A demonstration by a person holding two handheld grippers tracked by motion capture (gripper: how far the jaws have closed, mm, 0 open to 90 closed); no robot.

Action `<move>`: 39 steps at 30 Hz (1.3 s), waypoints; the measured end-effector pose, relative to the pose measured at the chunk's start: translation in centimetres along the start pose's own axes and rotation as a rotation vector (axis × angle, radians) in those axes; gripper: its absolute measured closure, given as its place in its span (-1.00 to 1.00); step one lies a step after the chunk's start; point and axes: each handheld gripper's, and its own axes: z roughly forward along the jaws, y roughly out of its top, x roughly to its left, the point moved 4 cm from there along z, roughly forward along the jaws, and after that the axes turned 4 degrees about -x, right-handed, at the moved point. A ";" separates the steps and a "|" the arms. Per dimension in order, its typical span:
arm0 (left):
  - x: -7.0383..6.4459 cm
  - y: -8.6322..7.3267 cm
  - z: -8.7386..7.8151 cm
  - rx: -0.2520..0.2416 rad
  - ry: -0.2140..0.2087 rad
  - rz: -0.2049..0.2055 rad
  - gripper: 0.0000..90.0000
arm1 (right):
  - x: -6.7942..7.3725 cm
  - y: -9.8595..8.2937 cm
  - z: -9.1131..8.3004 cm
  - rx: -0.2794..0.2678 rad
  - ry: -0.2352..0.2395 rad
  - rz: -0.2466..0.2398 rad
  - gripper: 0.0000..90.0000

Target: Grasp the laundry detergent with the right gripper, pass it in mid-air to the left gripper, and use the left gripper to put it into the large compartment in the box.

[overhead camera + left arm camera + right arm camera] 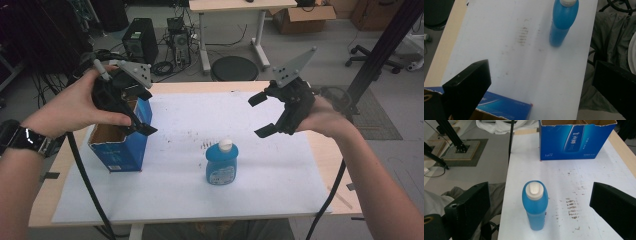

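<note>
Blue plastic bottle (221, 165) with a white cap stands upright on a smudged white sheet (280, 175) covering a pale wooden table (330, 155).

An open-topped blue cardboard carton (122, 145) sits near the sheet's left edge, well apart from the bottle. On the grey floor beyond are a black computer tower (140, 42), a round black stool (235, 68), a brown cardboard box (305, 17) and a black office chair base (372, 57).

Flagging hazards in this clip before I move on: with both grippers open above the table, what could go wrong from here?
1. The blue bottle stands upright, tall and narrow; a jaw of the open right gripper clipping its white cap could topple it.
2. The left gripper hangs right at the open blue box; a jaw might catch its torn rim and drag or tip the box.
</note>
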 end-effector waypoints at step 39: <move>0.1 -1.0 0.9 0.004 -0.019 -0.016 -0.93 | -1.9 -9.0 6.0 -0.133 0.015 0.064 -0.92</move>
